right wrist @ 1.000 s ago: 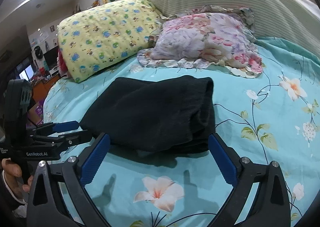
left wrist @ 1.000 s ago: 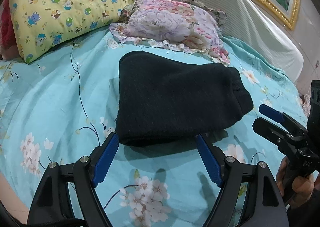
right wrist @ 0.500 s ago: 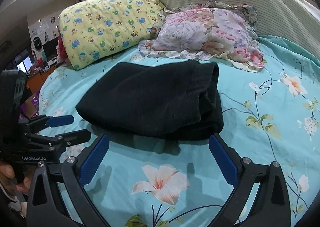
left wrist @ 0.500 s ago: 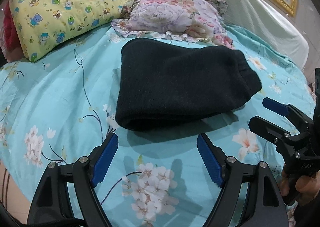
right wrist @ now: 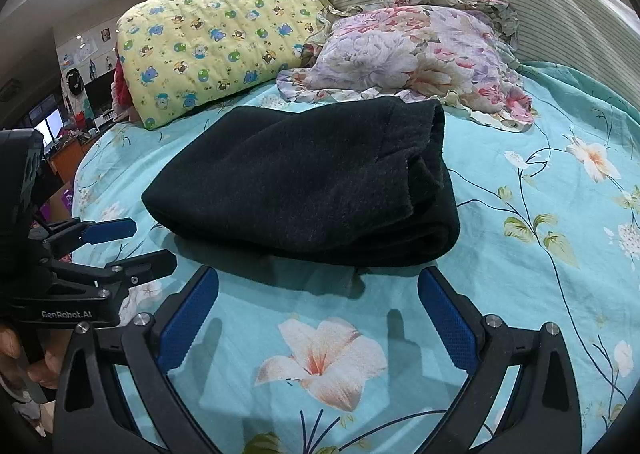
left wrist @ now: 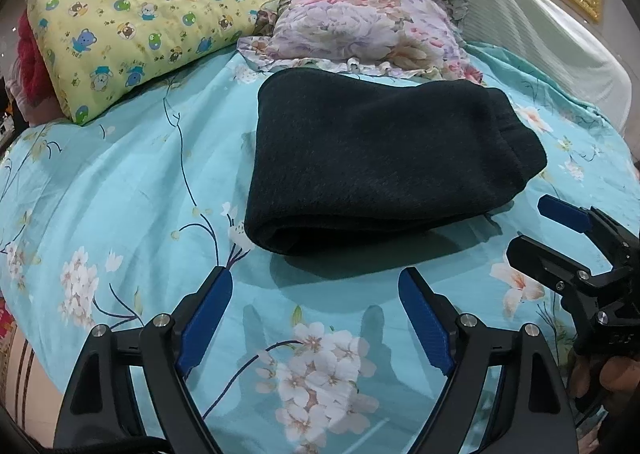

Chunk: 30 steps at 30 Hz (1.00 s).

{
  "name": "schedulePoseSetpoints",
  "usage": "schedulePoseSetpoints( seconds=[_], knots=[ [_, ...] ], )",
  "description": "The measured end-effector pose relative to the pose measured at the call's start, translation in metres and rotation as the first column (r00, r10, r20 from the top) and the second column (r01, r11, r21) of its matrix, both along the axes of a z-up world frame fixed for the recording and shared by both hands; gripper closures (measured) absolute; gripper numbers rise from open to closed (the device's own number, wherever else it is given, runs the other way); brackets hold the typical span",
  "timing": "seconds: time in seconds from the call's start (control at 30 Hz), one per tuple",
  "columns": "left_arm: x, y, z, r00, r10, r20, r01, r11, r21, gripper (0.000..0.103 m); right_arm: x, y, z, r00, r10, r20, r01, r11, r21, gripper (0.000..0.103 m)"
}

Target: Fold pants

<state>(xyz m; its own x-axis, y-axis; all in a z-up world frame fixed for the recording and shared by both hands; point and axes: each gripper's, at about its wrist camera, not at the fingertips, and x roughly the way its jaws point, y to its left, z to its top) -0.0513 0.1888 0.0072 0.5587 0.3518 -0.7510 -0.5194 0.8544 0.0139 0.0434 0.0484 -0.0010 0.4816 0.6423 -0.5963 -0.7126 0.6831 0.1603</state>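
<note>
The black pants (left wrist: pixel 376 165) lie folded on the bed (left wrist: pixel 120 189) just ahead of both claws. The left claw (left wrist: pixel 316 318) has just been spreading wider, nothing inside; the right claw (right wrist: pixel 318 318) gapes empty too. Thick, soft, floppy fleece: best pinched at the near folded edge.

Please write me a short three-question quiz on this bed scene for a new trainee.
1. True or false: the black pants lie folded on the turquoise floral bedsheet, and neither gripper holds them.
2. Which pillow lies right behind the pants? A) the yellow cartoon pillow B) the pink floral pillow C) a striped pillow
3. Fill in: the left gripper and the right gripper both have their jaws ____.

Key: 1 true; 2 B; 3 open, with only bedsheet between the blue pads.
</note>
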Motion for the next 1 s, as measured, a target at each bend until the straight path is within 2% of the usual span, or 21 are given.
schedulePoseSetpoints(
  seconds=[1.0],
  knots=[
    [0.0066, 0.0004, -0.0019, 1.0, 0.003, -0.01, -0.002, 1.0, 0.03, 0.017, -0.0026, 0.0074, 0.0008, 1.0, 0.016, 0.005, -0.016, 1.0, 0.015, 0.003]
  ],
)
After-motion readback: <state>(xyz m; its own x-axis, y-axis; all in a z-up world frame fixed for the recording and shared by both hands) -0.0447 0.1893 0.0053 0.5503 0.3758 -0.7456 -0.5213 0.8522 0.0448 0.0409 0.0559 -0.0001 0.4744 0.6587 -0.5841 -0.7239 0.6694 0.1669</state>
